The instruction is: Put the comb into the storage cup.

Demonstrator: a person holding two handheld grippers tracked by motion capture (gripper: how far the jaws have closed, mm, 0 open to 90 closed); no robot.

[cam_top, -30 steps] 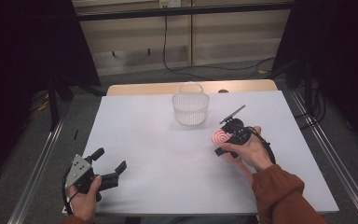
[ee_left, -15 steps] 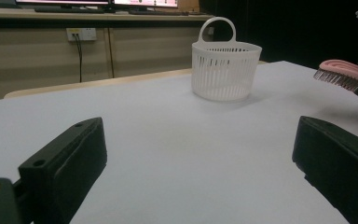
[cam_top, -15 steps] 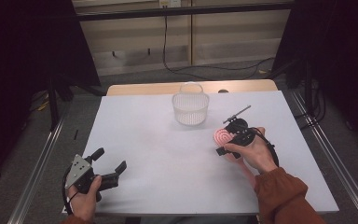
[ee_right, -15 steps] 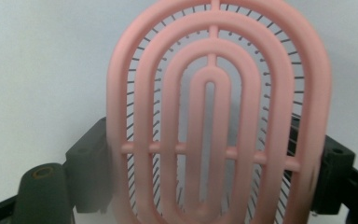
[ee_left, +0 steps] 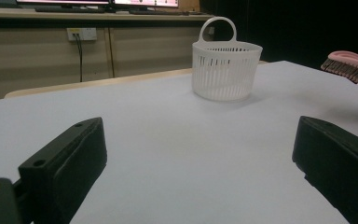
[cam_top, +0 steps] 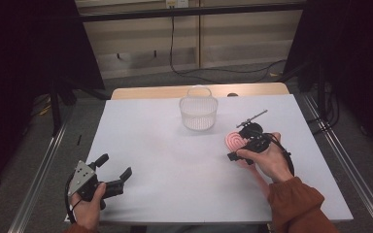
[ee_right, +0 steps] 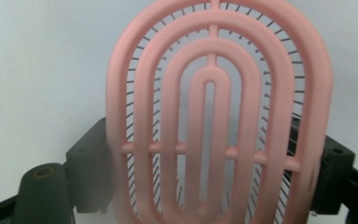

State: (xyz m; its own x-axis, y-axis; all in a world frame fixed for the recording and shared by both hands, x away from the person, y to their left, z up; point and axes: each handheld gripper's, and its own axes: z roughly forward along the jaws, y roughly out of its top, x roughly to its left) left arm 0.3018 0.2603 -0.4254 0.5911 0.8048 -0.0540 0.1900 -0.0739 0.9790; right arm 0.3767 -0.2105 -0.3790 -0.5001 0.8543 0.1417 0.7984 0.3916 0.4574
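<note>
Pink hairbrush (ee_right: 214,116) sits clamped between the right gripper (cam_top: 246,141) jaws, seemingly above the table (cam_top: 175,170).

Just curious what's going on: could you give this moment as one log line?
right gripper: shut on pink hairbrush | left gripper: open, holding nothing | white basket: upright on table
</note>
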